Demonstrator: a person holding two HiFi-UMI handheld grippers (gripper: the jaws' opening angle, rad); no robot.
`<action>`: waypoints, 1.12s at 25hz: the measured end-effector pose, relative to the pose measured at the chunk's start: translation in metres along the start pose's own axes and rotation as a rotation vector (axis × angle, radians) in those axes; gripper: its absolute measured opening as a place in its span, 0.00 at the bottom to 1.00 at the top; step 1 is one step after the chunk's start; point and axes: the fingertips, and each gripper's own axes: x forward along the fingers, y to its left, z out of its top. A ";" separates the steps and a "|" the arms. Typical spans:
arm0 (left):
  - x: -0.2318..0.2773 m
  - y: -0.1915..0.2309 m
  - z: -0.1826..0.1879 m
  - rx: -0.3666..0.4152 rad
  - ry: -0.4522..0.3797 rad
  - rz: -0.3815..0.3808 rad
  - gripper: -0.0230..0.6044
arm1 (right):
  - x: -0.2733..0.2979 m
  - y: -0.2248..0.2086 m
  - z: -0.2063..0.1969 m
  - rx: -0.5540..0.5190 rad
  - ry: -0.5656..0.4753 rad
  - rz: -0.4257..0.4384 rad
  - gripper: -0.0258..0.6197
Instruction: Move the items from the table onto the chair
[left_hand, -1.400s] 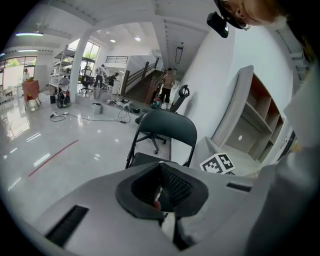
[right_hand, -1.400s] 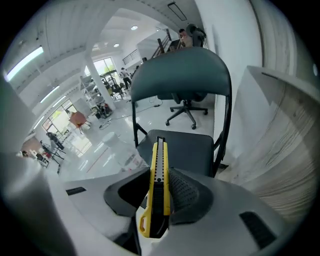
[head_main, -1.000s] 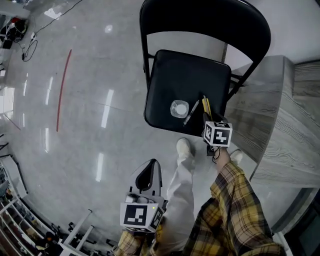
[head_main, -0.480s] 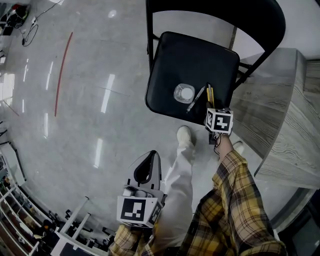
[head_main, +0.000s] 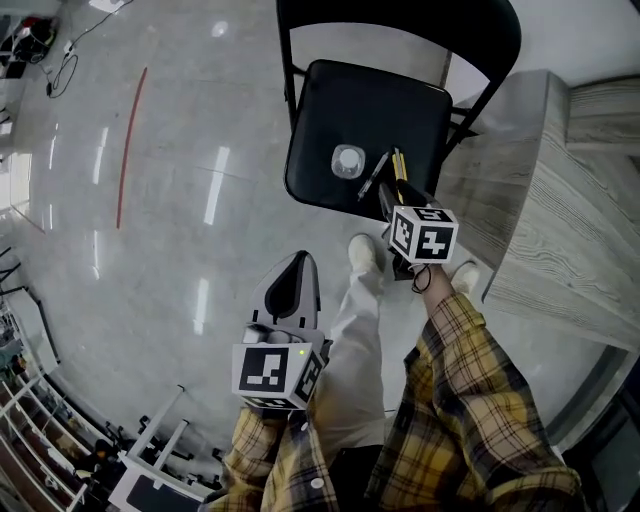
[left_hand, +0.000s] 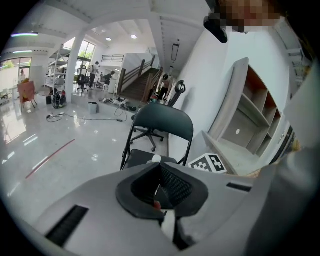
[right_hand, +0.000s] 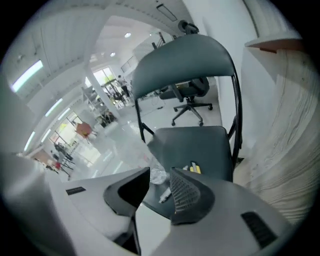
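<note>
Both tongs hung short of the chair (head_main: 330, 110). The right tongs (head_main: 388, 205) stood wide, nothing between the jaws; the left tongs (head_main: 298, 265) were pressed together, also empty, and sat well back over the floor. Just past the right tongs' tips, on the seat, lay a pen (head_main: 373, 175) and a yellow-and-black tool (head_main: 399, 165). They were side by side, their long axes running roughly along the line those tongs pointed, near ends toward them. A small clear cup (head_main: 348, 160) sat to the pen's left. The table (head_main: 540, 200) lay close on the right tongs' right, bare in the part shown. Any further fetch probably suited the right hand.
</note>
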 end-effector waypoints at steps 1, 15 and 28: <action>-0.003 -0.007 0.008 0.009 -0.014 -0.006 0.04 | -0.016 0.015 0.010 0.011 -0.028 0.038 0.24; -0.045 -0.207 0.112 0.190 -0.175 -0.167 0.04 | -0.342 0.060 0.123 -0.026 -0.424 0.375 0.24; -0.046 -0.528 0.101 0.229 -0.250 -0.413 0.04 | -0.608 -0.161 0.126 -0.068 -0.697 0.198 0.24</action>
